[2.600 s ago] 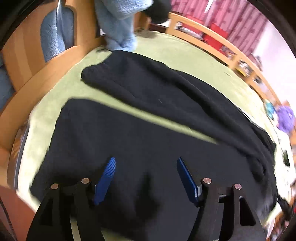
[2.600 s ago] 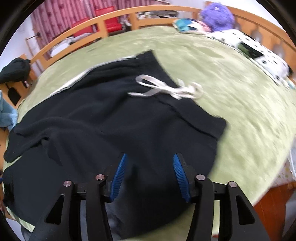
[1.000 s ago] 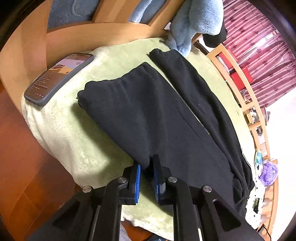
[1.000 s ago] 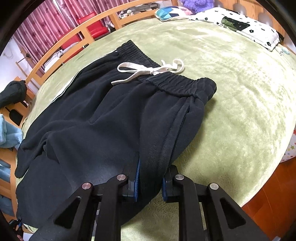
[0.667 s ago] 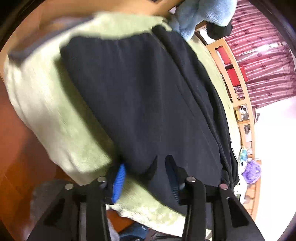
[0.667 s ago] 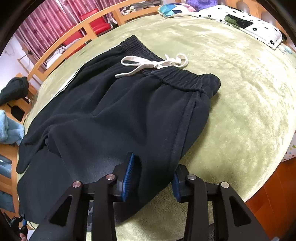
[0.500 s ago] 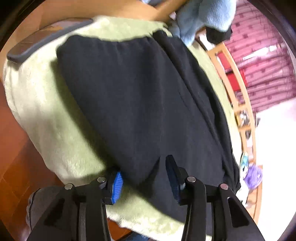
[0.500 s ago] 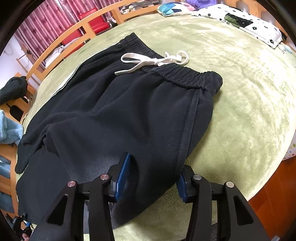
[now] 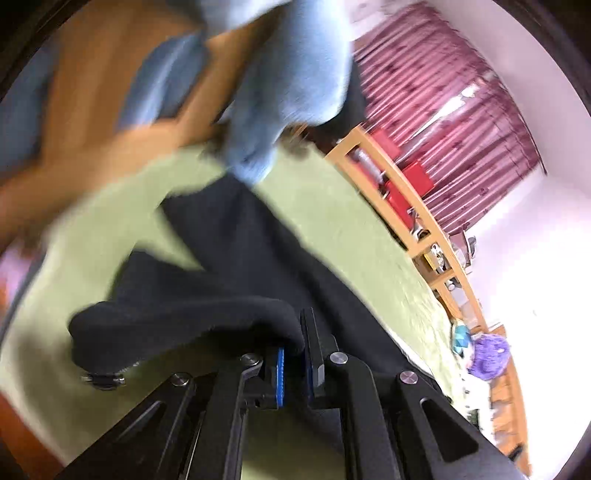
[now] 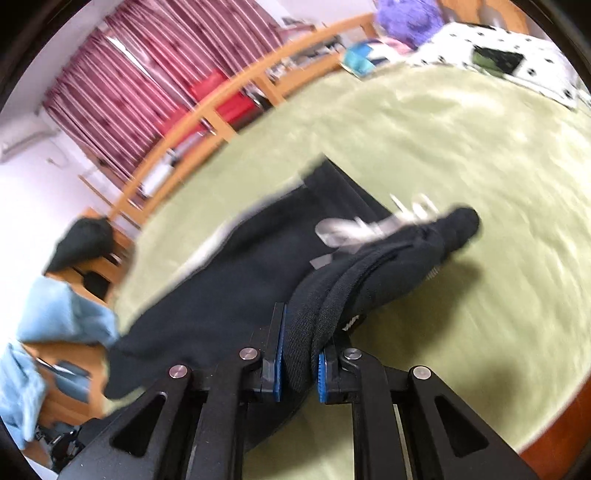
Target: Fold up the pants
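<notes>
Black pants point(image 9: 236, 258) lie on a green blanket point(image 9: 354, 236). In the left wrist view my left gripper point(image 9: 293, 365) is shut on the near edge of a pant leg and holds it lifted off the blanket. In the right wrist view my right gripper point(image 10: 299, 365) is shut on the side seam of the pants point(image 10: 229, 295) near the waistband, also lifted. The white drawstring point(image 10: 369, 225) hangs at the raised waistband. Both views are motion-blurred.
A light blue cloth point(image 9: 291, 85) hangs over the wooden bed frame point(image 9: 402, 206) beyond the pant cuffs. A dotted white pillow point(image 10: 509, 59), a purple plush point(image 10: 406, 14) and a small teal item point(image 10: 360, 59) lie at the far end. Red curtains point(image 10: 147, 85) are behind.
Both grippers opened, then shut again on the near edge of the pants. They have lifted that edge off the blanket and are carrying it away from the near side.
</notes>
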A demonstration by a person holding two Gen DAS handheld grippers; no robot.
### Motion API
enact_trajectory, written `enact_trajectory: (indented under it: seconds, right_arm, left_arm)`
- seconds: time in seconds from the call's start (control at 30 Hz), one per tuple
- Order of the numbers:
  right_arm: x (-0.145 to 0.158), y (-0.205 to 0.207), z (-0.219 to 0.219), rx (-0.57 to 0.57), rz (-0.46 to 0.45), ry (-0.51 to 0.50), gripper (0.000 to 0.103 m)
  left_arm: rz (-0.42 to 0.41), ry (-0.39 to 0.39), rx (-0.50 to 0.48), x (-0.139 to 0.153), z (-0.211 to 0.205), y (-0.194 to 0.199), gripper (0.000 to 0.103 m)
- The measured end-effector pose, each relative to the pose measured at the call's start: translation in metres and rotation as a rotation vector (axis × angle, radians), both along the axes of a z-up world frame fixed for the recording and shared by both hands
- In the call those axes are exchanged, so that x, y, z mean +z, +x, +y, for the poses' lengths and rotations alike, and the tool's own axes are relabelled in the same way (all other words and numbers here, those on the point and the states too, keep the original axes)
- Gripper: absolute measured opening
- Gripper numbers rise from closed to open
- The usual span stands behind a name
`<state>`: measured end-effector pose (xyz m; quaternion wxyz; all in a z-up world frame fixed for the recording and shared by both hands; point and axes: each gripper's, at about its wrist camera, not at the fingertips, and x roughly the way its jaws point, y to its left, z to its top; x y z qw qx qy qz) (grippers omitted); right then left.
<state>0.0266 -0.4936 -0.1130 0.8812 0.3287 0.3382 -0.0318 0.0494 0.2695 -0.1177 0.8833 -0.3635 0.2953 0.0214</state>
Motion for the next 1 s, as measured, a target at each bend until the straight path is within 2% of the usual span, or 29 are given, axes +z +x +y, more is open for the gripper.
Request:
enact_trajectory:
  seconds: [0.13,0.23,0.33,0.4,0.43,0.47,0.5,0.53,0.7,0.87,0.93,1.0]
  right_arm:
    - [0.032,0.054,0.006,0.016,-0.048,-0.047,0.013]
    - [0.047,0.103,0.012,0.033,-0.073,-0.061,0.013]
    - [0.054,0.153,0.017,0.031,-0.095,-0.095,0.013]
    - [0.047,0.18,0.016,0.011,-0.089,-0.092,0.015]
    - [0.039,0.194,0.015,0.003,-0.077,-0.084,0.02]
    - [0.026,0.207,0.014,0.003,-0.053,-0.078,0.026]
    - [0.018,0.214,0.015,0.005,-0.039,-0.073,0.04]
    - [0.006,0.219,0.015,0.01,-0.024,-0.068,0.046]
    - [-0.029,0.21,0.029,0.096,0.049,-0.076,0.048]
    - [-0.05,0.166,0.033,0.14,0.131,-0.155,0.052]
    - [-0.063,0.14,0.029,0.142,0.163,-0.17,0.059]
    - [-0.076,0.118,0.021,0.12,0.177,-0.16,0.06]
  left_arm:
    - [-0.054,0.078,0.006,0.035,-0.011,0.062,0.008]
    - [-0.057,0.126,0.014,0.049,-0.018,0.115,0.008]
    - [-0.042,0.154,0.022,0.044,-0.019,0.156,0.008]
    - [-0.001,0.16,0.046,0.029,-0.02,0.183,0.009]
    - [0.024,0.152,0.053,0.019,-0.02,0.192,0.021]
    - [0.059,0.149,0.062,0.01,-0.021,0.202,0.047]
    - [0.104,0.153,0.081,-0.001,-0.021,0.209,0.059]
    - [0.113,0.154,0.092,-0.008,-0.023,0.208,0.066]
    - [0.18,0.139,0.008,-0.033,-0.031,0.188,0.068]
    - [0.264,0.207,-0.092,-0.053,-0.047,0.14,0.074]
    - [0.284,0.193,-0.096,-0.065,-0.052,0.122,0.077]
    - [0.312,0.172,-0.107,-0.082,-0.054,0.107,0.078]
